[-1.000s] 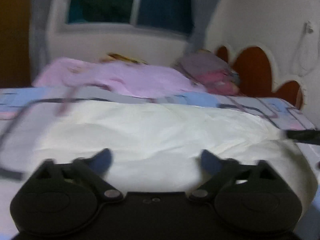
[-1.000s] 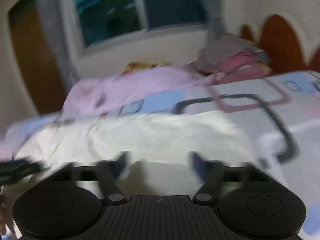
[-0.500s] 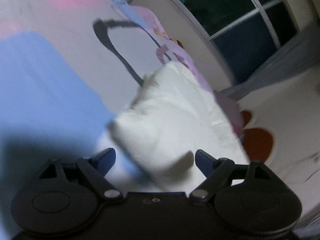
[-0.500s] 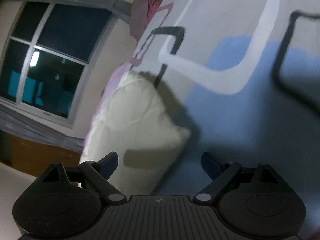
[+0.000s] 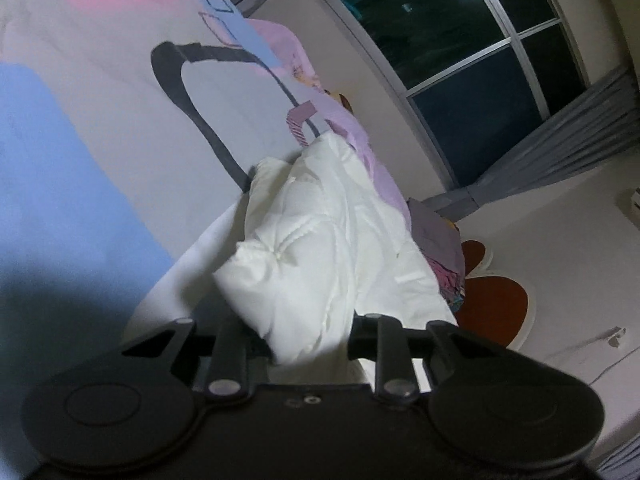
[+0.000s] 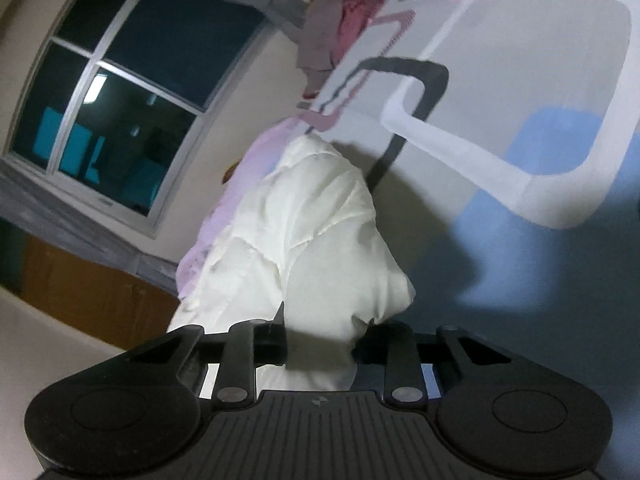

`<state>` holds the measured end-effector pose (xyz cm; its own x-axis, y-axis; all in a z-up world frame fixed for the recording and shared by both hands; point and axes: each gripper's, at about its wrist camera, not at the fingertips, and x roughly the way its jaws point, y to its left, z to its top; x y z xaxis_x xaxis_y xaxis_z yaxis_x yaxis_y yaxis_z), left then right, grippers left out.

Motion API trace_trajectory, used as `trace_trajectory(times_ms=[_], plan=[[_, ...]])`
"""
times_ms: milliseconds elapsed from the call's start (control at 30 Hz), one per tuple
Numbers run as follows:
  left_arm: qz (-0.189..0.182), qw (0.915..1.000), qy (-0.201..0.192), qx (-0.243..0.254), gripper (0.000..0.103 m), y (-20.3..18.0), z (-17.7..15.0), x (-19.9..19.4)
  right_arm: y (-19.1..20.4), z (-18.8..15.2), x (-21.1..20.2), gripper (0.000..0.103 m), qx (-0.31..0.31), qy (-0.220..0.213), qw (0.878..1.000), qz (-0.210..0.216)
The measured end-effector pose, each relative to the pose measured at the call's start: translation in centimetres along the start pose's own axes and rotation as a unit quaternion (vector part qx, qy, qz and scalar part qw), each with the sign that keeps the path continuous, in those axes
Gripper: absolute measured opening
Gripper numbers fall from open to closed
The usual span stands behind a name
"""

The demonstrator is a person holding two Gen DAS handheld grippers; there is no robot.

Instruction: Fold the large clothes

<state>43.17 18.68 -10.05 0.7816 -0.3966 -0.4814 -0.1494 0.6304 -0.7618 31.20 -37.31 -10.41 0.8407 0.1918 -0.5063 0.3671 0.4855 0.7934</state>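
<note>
Both the left gripper point(image 5: 310, 342) and right gripper point(image 6: 320, 346) are closing on near corners of the white garment point(image 5: 332, 240) (cloth between jaws); pinch all layers, lift evenly off the bedsheet point(image 5: 100, 128).

A home bedroom at night: a bed point(image 5: 100, 128) in a pastel patterned sheet, its scalloped headboard point(image 5: 496, 300) at four o'clock, a dark window point(image 6: 120, 92) with grey curtains point(image 5: 560, 152), folded clothes point(image 6: 340, 24) piled at twelve o'clock.
</note>
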Motion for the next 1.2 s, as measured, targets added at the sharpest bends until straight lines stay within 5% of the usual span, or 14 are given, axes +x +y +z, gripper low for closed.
trace_trajectory(times_ms=[467, 733, 800, 833, 867, 1000, 1033, 1067, 1167, 1200], plan=[[0.003, 1.0000, 0.006, 0.004, 0.025, 1.8, -5.2, -10.7, -2.7, -5.6, -11.5, 0.027, -0.033, 0.022, 0.999, 0.002], [0.011, 0.9999, 0.008, -0.005, 0.025, 3.2, -8.1, -14.4, -4.3, -6.8, -14.5, 0.027, -0.037, 0.036, 0.999, -0.007], [0.016, 0.9998, 0.016, 0.002, 0.032, 3.5, -8.2, -14.3, -5.0, -6.7, -14.0, 0.038, -0.033, 0.050, 0.998, -0.022], [0.023, 0.9995, 0.021, -0.003, 0.038, 3.9, -8.1, -14.1, -5.5, -6.6, -13.8, 0.058, -0.031, 0.049, 0.998, -0.039], [0.032, 0.9991, 0.025, -0.011, 0.059, 4.3, -8.0, -13.8, -6.1, -6.6, -13.9, 0.079, -0.029, 0.038, 0.997, -0.066], [0.026, 0.9991, 0.012, -0.031, 0.065, 5.4, -8.2, -14.3, -6.7, -6.5, -16.8, 0.079, -0.020, -0.012, 0.997, -0.074], [0.026, 0.9991, 0.012, -0.031, 0.067, 5.3, -8.2, -14.6, -5.9, -6.6, -18.0, 0.074, -0.039, -0.036, 0.996, -0.074], [0.024, 0.9992, 0.008, -0.030, 0.071, 5.2, -8.3, -15.0, -5.0, -6.7, -18.9, 0.054, -0.061, -0.052, 0.994, -0.068], [0.020, 0.9993, 0.004, -0.030, 0.072, 5.3, -8.4, -15.1, -1.1, -7.0, -18.9, 0.015, -0.117, -0.047, 0.991, -0.038], [0.019, 0.9993, 0.004, -0.030, 0.072, 5.3, -8.2, -14.7, 0.4, -7.3, -18.2, 0.013, -0.142, -0.037, 0.989, -0.028]])
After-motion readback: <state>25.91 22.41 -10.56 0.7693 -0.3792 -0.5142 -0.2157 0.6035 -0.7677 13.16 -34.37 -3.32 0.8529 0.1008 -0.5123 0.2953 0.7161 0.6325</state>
